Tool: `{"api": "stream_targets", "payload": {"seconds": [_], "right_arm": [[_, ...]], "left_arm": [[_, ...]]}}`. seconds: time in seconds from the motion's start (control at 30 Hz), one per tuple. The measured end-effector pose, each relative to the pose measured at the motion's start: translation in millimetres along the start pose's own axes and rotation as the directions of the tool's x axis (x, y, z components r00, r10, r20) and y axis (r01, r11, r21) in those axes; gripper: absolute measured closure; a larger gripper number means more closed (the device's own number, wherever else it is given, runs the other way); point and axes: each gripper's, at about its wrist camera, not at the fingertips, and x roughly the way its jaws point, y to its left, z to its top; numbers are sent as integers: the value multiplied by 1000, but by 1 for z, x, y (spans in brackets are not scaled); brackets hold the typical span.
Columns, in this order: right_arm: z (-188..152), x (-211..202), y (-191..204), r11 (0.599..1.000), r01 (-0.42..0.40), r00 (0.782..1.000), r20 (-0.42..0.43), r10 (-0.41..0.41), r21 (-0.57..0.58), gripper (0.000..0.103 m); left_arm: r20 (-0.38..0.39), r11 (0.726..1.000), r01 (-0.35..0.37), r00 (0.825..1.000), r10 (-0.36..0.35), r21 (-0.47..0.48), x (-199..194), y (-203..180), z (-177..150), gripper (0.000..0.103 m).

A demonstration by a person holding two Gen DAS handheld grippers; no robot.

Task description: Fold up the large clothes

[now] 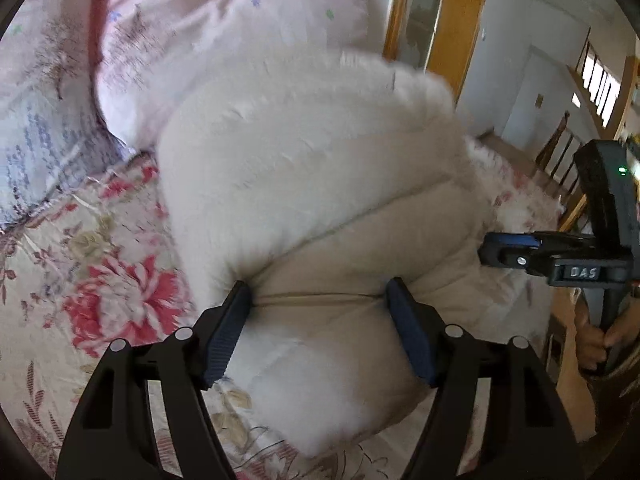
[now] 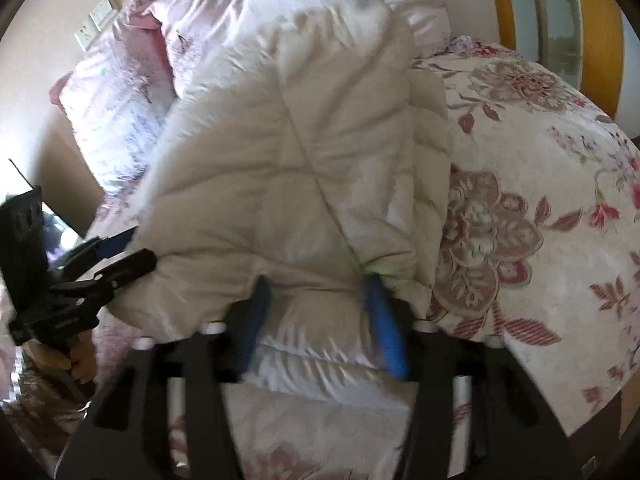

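Note:
A bulky cream quilted coat with white fur trim [image 1: 304, 168] lies bunched on the floral bed; it also shows in the right wrist view [image 2: 288, 176]. My left gripper [image 1: 320, 300] has its jaws wide apart with a thick fold of the coat between the blue pads, pressing into it. My right gripper [image 2: 316, 300] likewise straddles a padded fold, pads wide apart. The right gripper appears at the right of the left wrist view [image 1: 492, 252], touching the coat's edge. The left gripper appears at the left of the right wrist view [image 2: 132, 256].
A floral bedspread [image 2: 540, 208] covers the bed. Pink and lilac pillows [image 1: 192, 24] lie behind the coat. A wooden headboard frame [image 2: 600, 40] stands at the back right. Wall sockets [image 2: 96, 20] sit on the wall at left. Wooden chairs [image 1: 560, 152] stand beyond the bed.

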Motion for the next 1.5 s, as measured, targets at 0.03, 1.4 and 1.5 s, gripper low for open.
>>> {"api": "stream_targets", "payload": {"seconds": [0.03, 1.4, 1.5], "right_arm": [[5, -7, 0, 1000, -12, 1000, 16, 12, 3, 19], [77, 32, -82, 928, 78, 996, 13, -88, 364, 31], [77, 5, -90, 927, -72, 996, 75, 48, 369, 3]], "left_arm": [[25, 1000, -21, 999, 22, -18, -8, 6, 4, 30], [14, 939, 50, 999, -48, -341, 9, 75, 27, 14], [42, 889, 139, 990, -134, -436, 9, 97, 28, 14]]}}
